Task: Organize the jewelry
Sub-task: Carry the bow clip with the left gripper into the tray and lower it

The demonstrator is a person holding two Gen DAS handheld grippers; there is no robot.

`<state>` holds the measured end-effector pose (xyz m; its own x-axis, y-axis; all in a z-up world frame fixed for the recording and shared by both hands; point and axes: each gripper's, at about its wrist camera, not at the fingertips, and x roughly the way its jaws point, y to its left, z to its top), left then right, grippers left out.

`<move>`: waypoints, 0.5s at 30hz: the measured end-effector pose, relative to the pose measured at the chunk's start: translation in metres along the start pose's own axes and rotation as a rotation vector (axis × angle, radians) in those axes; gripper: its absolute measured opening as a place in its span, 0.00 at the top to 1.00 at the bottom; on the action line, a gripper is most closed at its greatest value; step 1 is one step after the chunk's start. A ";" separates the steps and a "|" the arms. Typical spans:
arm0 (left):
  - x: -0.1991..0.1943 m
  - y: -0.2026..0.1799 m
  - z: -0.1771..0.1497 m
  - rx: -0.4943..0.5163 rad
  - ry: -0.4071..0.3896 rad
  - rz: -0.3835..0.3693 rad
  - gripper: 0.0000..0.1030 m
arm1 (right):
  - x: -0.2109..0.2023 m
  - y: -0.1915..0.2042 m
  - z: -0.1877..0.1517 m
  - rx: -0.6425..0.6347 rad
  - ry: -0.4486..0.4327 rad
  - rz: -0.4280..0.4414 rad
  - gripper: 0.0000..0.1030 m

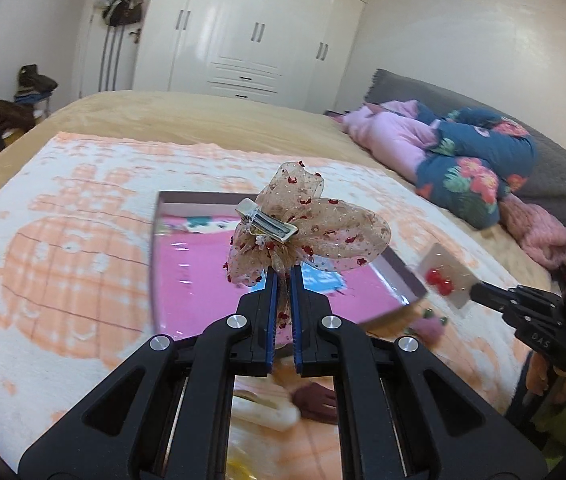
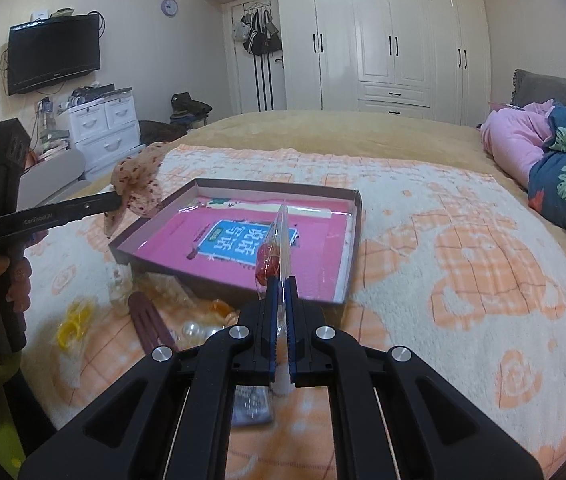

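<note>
My left gripper [image 1: 282, 276] is shut on a beige bow hair clip with red dots [image 1: 303, 226] and holds it above the near edge of the shallow box with a pink lining [image 1: 187, 272]. The bow also shows in the right wrist view [image 2: 137, 184], left of the box [image 2: 239, 248]. My right gripper [image 2: 281, 284] is shut on a clear packet holding red cherry earrings [image 2: 271, 260], held over the box's near right corner. That packet shows in the left wrist view [image 1: 443, 276] at the box's right edge.
Loose items lie on the orange-and-white blanket [image 2: 463, 264] before the box: a brown comb [image 2: 151, 320], a yellow item [image 2: 73, 326], clear packets [image 2: 199, 330], a pink flower piece [image 1: 429, 326]. Folded bedding [image 1: 463, 160] lies at the right.
</note>
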<state>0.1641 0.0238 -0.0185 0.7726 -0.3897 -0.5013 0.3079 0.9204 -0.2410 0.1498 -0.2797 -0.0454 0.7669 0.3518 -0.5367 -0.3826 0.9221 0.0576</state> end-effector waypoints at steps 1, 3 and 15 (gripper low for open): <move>0.001 0.004 0.001 -0.003 -0.001 0.012 0.98 | 0.003 0.000 0.002 -0.002 0.001 -0.006 0.96; 0.004 0.012 0.002 -0.012 0.000 0.031 0.98 | 0.009 0.000 0.007 -0.003 0.003 -0.020 0.96; 0.032 0.041 0.007 -0.019 0.033 0.096 0.98 | 0.044 -0.012 0.031 0.024 0.018 -0.087 0.96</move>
<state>0.2048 0.0492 -0.0383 0.7795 -0.3007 -0.5495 0.2223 0.9529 -0.2062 0.2044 -0.2705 -0.0442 0.7873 0.2678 -0.5554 -0.3026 0.9526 0.0305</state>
